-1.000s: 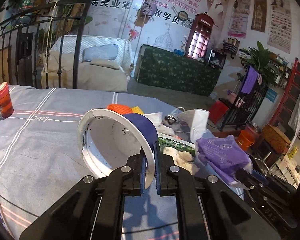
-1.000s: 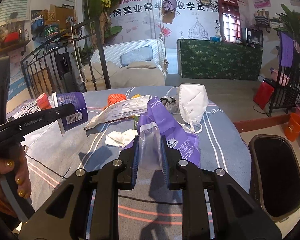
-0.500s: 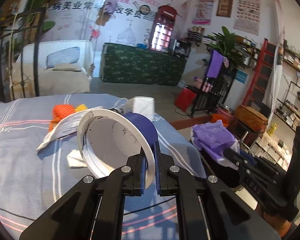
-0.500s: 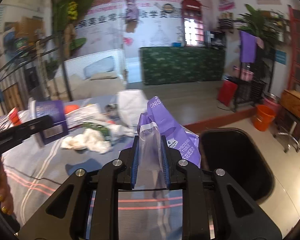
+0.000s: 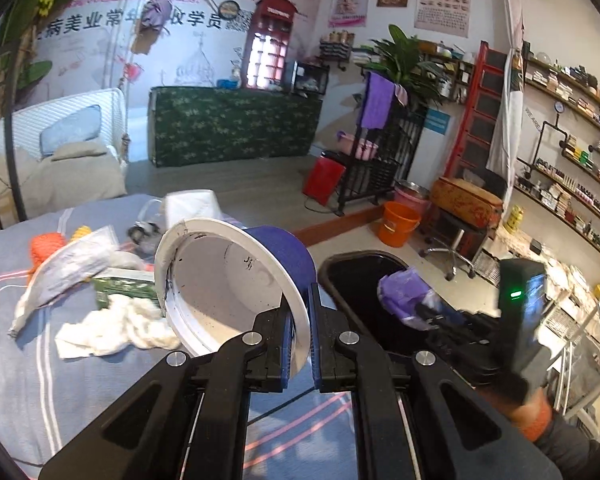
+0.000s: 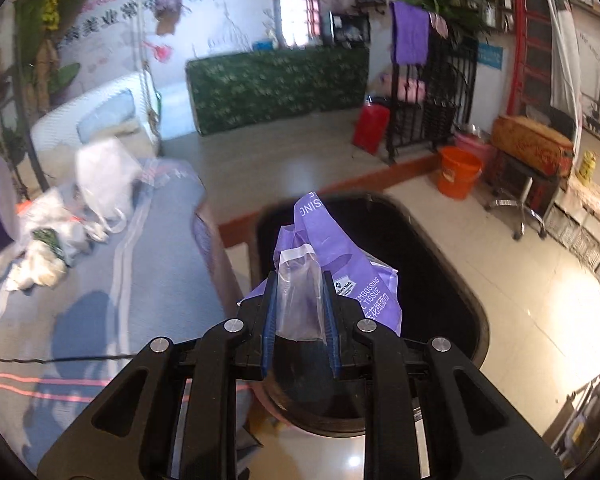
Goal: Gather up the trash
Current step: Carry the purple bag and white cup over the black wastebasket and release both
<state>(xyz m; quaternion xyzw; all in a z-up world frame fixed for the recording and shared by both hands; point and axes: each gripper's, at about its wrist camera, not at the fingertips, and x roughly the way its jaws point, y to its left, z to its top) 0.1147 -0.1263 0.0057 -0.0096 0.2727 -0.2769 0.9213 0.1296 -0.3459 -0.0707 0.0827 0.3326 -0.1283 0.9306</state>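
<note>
Above the black bin (image 6: pixel 452 280): right gripper (image 6: pixel 298 312) clamps the purple tissue wrapper (image 6: pixel 340 264), directly over the opening.

Beside the bin, over the bed edge, the left gripper (image 5: pixel 300 340) pinches the rim of the paper cup (image 5: pixel 228 280), mouth toward the camera. The right hand is nearer; release drops straight down.

My left gripper (image 5: pixel 301 344) is black with blue pads, clamped on a paper cup (image 5: pixel 236 280) that is white inside and dark blue outside. My right gripper (image 6: pixel 299 326) pinches a purple tissue wrapper (image 6: pixel 340 268) with white lettering and a clear flap over the black bin (image 6: pixel 456 292). The bedsheet (image 5: pixel 60 380) is grey-blue with white and pink stripes.
</note>
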